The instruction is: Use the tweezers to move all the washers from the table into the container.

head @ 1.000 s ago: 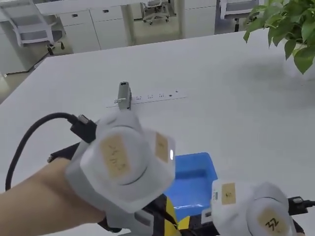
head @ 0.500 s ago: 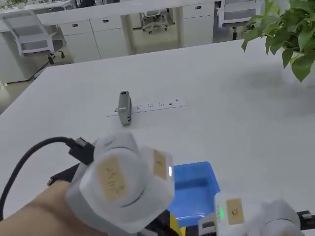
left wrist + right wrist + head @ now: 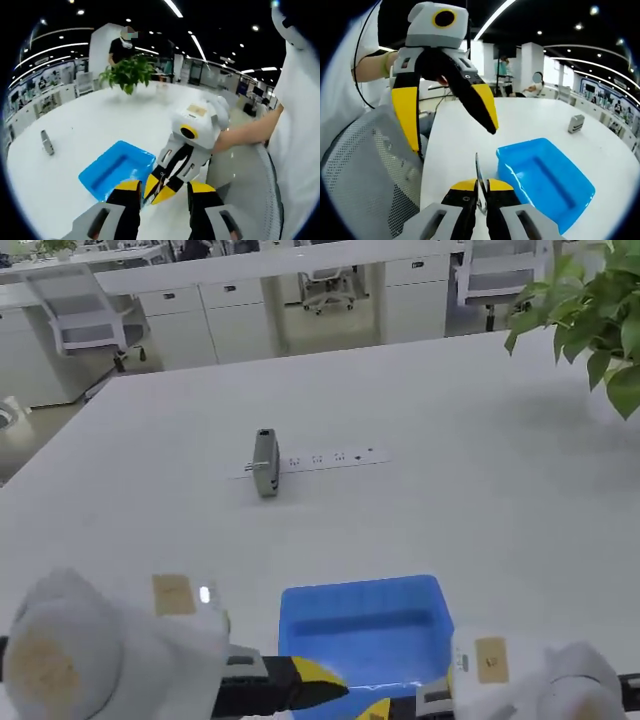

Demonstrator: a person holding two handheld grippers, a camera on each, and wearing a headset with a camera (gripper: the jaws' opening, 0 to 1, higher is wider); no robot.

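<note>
A blue container (image 3: pixel 365 625) sits on the white table (image 3: pixel 450 470) near its front edge, and nothing shows inside it. My left gripper (image 3: pixel 300 685) reaches in from the lower left, just in front of the container. Its jaws stand open (image 3: pixel 162 192) with nothing between them. My right gripper (image 3: pixel 385 706) comes in from the lower right. In its own view the right gripper (image 3: pixel 480 189) is shut on thin metal tweezers (image 3: pixel 478 172), which point up left of the container (image 3: pixel 542 180). The two grippers face each other, close together.
A white power strip with a grey adapter (image 3: pixel 265 462) lies farther back on the table. A green plant (image 3: pixel 590 310) hangs over the back right corner. A mesh chair (image 3: pixel 365 170) is close behind the left gripper. People stand in the background.
The left gripper has dropped from the middle of the head view to the lower left, uncovering the container. The head camera has tilted a little.
</note>
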